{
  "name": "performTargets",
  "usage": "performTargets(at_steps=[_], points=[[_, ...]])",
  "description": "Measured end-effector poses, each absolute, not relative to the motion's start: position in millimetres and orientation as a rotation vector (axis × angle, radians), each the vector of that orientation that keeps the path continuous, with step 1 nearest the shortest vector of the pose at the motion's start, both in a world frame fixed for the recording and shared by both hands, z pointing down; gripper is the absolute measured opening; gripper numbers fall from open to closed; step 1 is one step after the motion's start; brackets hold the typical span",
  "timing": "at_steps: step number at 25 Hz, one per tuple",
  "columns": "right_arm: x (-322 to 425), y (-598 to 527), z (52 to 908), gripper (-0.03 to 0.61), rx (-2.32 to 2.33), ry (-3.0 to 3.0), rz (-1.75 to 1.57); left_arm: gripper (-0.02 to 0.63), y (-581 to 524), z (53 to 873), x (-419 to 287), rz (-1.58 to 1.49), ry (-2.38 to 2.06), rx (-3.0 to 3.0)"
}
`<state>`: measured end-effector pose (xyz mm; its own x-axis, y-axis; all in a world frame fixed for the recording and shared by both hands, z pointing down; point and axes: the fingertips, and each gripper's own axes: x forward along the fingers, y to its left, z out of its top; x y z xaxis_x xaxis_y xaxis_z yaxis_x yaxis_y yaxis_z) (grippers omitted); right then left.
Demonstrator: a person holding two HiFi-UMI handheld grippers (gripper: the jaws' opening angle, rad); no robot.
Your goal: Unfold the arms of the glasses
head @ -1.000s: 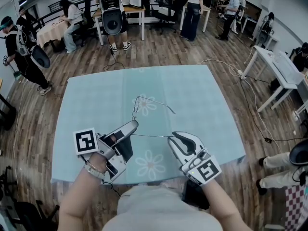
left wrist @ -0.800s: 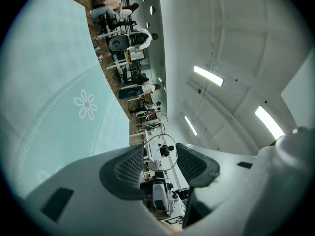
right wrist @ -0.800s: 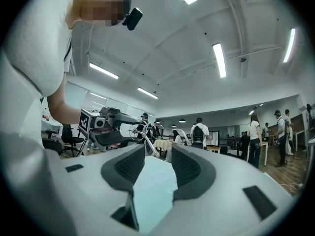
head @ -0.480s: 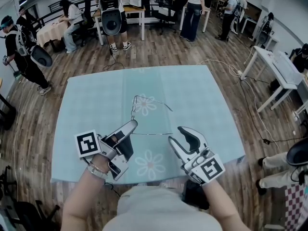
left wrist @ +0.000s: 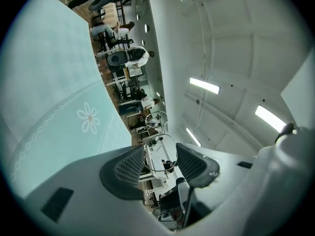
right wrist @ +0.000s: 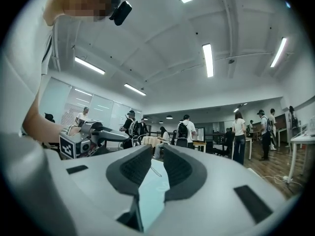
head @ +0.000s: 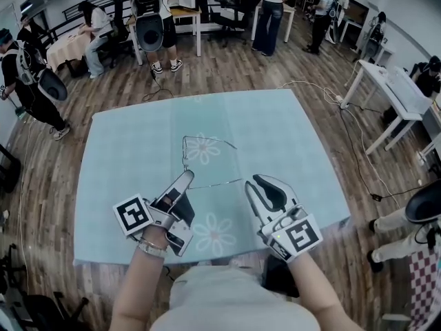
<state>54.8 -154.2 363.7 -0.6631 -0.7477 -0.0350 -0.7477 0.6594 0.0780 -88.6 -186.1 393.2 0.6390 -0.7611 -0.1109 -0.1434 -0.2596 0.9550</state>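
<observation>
Thin wire-framed glasses (head: 200,149) hang above the pale blue tablecloth (head: 275,136). My left gripper (head: 185,178) is shut on them; in the left gripper view a round lens rim (left wrist: 160,134) sits pinched between its pads (left wrist: 129,167). One arm of the glasses (head: 217,183) sticks out sideways toward my right gripper (head: 251,183). The right jaws have just been closing. A narrow gap still shows between them, and the arm's thin end (right wrist: 155,171) lies in that gap without the pads pressing on it.
The tablecloth has white daisy prints (head: 215,234). A white table (head: 393,92) stands on the wooden floor to the right, with a cable (head: 324,92) trailing from it. Several people stand or sit at the back of the room and at the left.
The right gripper let go of the arm's end, opened wide, then narrowed its jaws again while rising slightly. The left gripper kept its hold on the glasses.
</observation>
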Motion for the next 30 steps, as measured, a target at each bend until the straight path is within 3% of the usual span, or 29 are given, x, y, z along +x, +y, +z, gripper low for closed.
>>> performTargets(at_steps=[8, 30], points=[[54.7, -166.0, 354.6, 0.016, 1.377, -2.788, -0.139, 0.216, -188.1, 410.1, -85.4, -0.768, -0.815, 1.755], [53.1, -166.9, 386.9, 0.008, 1.534, -2.721, 0.047, 0.216, -186.7, 425.3, -77.0, -0.905, -0.986, 1.723]])
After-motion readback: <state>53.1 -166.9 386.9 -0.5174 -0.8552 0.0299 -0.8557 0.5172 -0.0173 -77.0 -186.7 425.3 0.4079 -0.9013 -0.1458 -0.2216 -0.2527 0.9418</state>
